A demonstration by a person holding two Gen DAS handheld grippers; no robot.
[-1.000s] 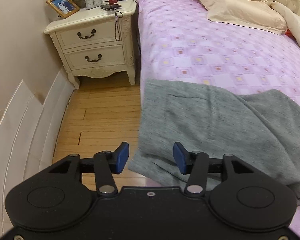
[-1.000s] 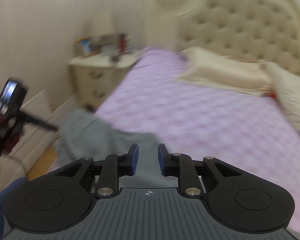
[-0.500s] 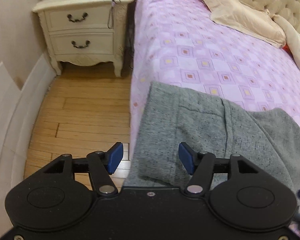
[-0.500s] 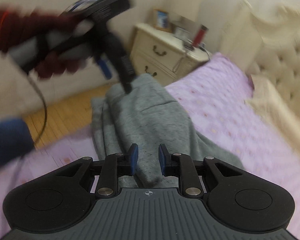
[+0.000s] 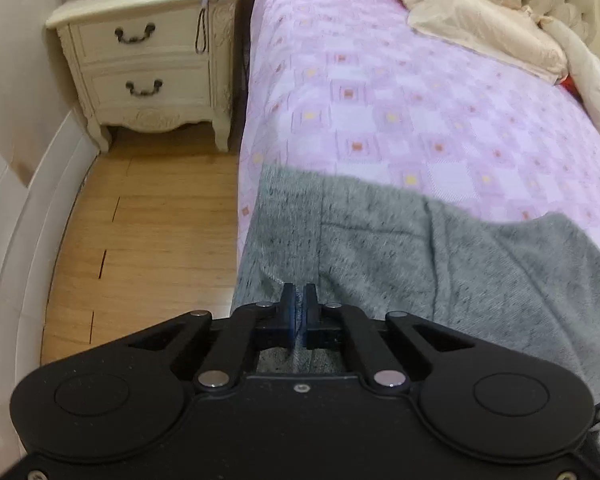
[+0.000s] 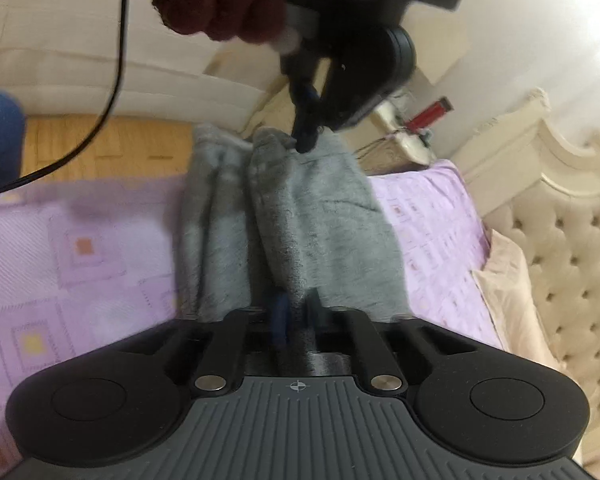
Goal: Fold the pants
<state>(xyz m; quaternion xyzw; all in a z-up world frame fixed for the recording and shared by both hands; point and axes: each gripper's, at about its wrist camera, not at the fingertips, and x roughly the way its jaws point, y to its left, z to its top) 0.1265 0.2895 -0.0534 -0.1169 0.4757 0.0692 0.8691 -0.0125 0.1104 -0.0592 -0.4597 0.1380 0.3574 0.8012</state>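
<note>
The grey knitted pants [image 5: 400, 252] lie across the lilac patterned bedspread [image 5: 380, 92], one end overhanging the bed edge. The left gripper [image 5: 299, 300] and right gripper [image 6: 296, 312] each pinch cloth at opposite ends. Judged step: grasp made; next, carry 1 end over the other, keeping both pinches firm.

You have one pair of grey pants [image 5: 440, 256] ahead of two grippers, left gripper [image 5: 299, 300] and right gripper [image 6: 296, 312]. Beyond: two pillows [image 5: 476, 28], one nightstand [image 5: 148, 48] with two drawers [image 5: 140, 84].
</note>
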